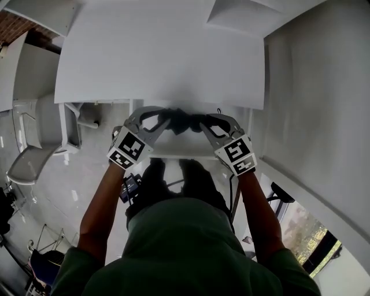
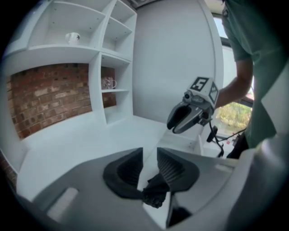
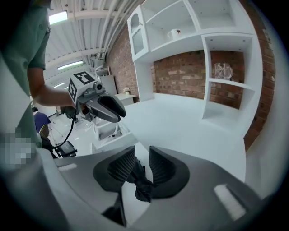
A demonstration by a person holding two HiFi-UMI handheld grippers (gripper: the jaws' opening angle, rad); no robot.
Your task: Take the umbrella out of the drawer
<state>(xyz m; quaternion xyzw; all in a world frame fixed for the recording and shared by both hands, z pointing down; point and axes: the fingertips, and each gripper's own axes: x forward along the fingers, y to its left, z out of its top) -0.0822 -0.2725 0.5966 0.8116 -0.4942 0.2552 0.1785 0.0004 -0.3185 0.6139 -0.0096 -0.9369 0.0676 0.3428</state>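
Black umbrella (image 1: 180, 119) looks soft, light; your left claw (image 2: 150, 157) and right claw (image 3: 142, 154) sit slack around it, grip its stiff core

Setting: probably a mock home kitchen inside a lab hall. White shelf unit (image 2: 101, 54), brick back panel (image 2: 49, 97), mug (image 3: 174, 33), white counter (image 1: 162, 52); exposed ceiling pipes (image 3: 97, 13).

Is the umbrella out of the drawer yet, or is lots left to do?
Done: both grippers are at the black fabric umbrella, by the near edge of the white counter. In hand: its fabric sits between the jaws of the left gripper and the right gripper, but both pairs stand slightly apart, not squeezing. To do: gripping it and lifting it away, probably; the drawer itself isn't clear to see.
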